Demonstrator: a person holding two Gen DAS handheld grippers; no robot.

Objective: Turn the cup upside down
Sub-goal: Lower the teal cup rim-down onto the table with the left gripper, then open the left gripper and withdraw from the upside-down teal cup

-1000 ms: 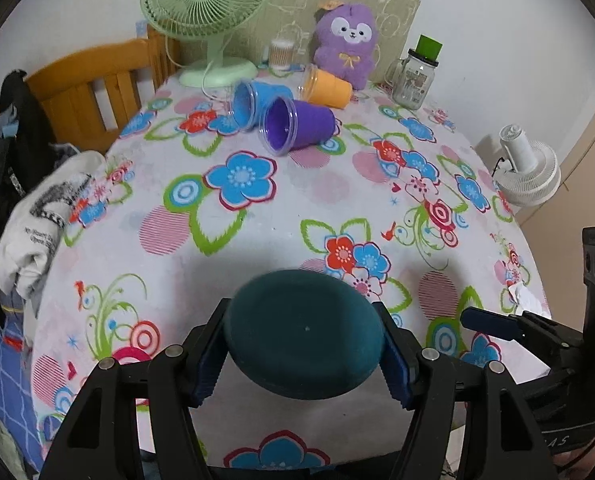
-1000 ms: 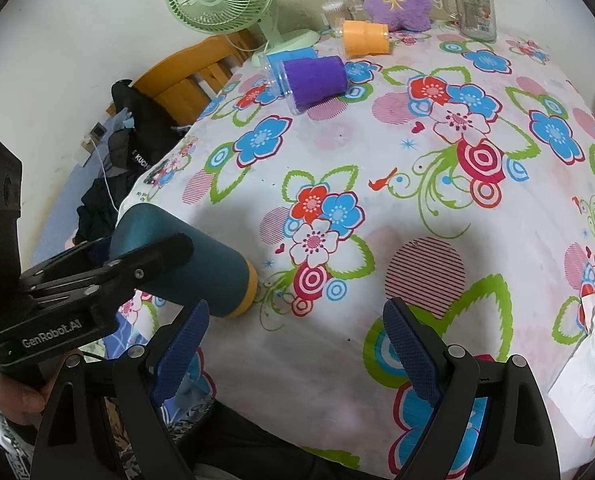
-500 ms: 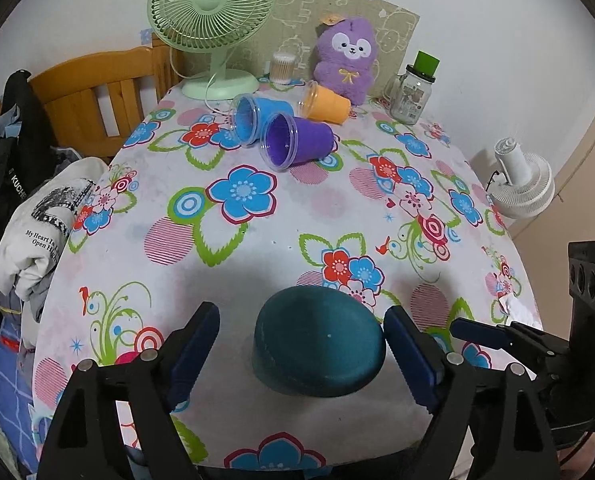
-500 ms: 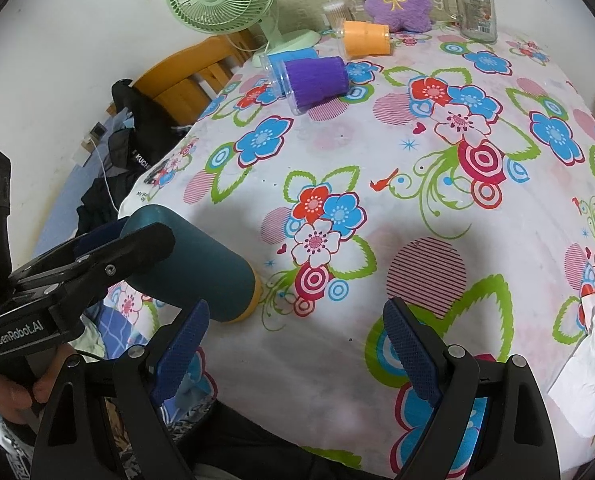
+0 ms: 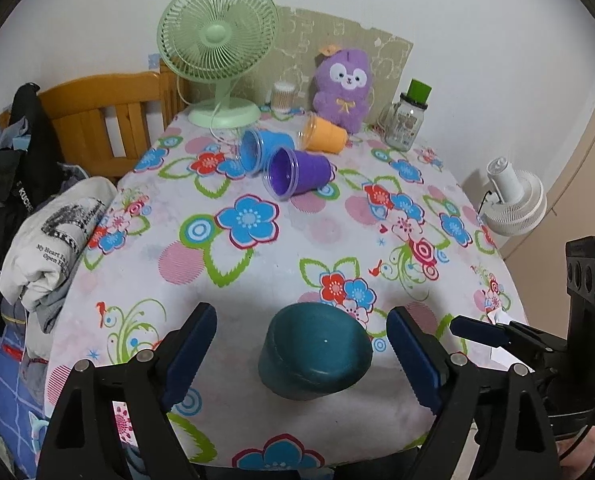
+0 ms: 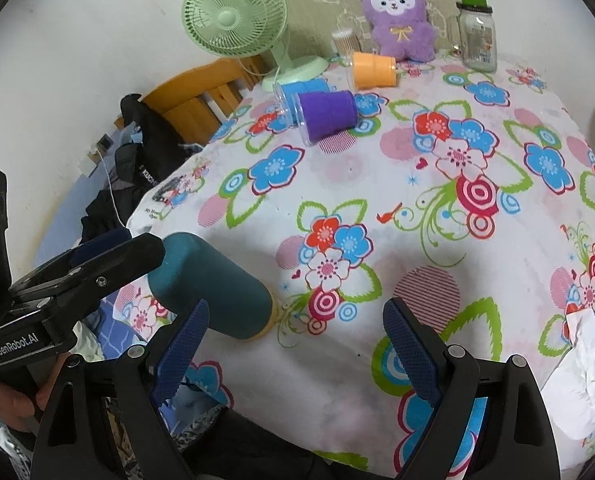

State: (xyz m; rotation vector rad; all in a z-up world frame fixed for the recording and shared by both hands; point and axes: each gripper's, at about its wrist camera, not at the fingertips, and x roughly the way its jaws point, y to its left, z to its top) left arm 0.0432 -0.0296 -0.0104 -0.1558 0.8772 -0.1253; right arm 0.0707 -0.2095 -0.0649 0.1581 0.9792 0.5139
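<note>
A dark teal cup (image 5: 315,350) stands upside down on the floral tablecloth near the front edge, its base up and its orange rim on the cloth; it also shows in the right wrist view (image 6: 213,286). My left gripper (image 5: 301,354) is open, its blue pads on either side of the cup and apart from it. My right gripper (image 6: 295,350) is open and empty, to the right of the cup. Purple (image 5: 297,174), blue (image 5: 263,148) and orange (image 5: 323,136) cups lie on their sides at the back.
A green fan (image 5: 217,48), a purple plush toy (image 5: 343,88), a glass jar (image 5: 409,124) and a small container stand at the back. A wooden chair (image 5: 101,116) with clothes is at the left. A white fan (image 5: 513,200) is off the right edge. Crumpled paper (image 6: 581,376) lies at the right.
My left gripper opened, let go of the teal cup and drew back a little. The cup now stands on the cloth. My right gripper stayed open and nearly still.
</note>
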